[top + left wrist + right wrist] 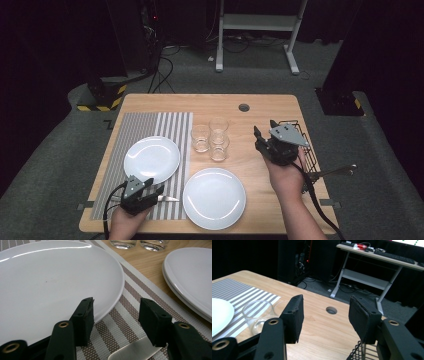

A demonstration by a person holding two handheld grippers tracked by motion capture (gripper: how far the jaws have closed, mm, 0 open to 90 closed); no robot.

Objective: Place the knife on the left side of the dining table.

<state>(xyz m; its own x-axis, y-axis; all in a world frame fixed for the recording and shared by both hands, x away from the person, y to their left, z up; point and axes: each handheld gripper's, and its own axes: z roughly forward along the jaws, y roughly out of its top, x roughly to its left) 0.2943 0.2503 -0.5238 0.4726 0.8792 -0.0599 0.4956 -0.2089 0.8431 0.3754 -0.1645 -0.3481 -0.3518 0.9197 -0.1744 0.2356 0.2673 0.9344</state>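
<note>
My left tongs (150, 192) lie low on the striped mat (150, 125), spread wide, with a knife (135, 352) flat under them (not pinched), just beside the white plate (50, 285). My right tongs (267, 137) are up over the worktop (260, 105), spread and holding nothing, beside the wire basket (307, 150).

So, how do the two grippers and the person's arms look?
Both grippers are black. The left gripper and the right gripper each carry a grey three-cornered plate on top, and a black cable trails from each toward the person. Seen close, the fingers are blocky black pads on arms fixed with brass-coloured rivets. The forearms are bare: no sleeves, no gloves.
</note>
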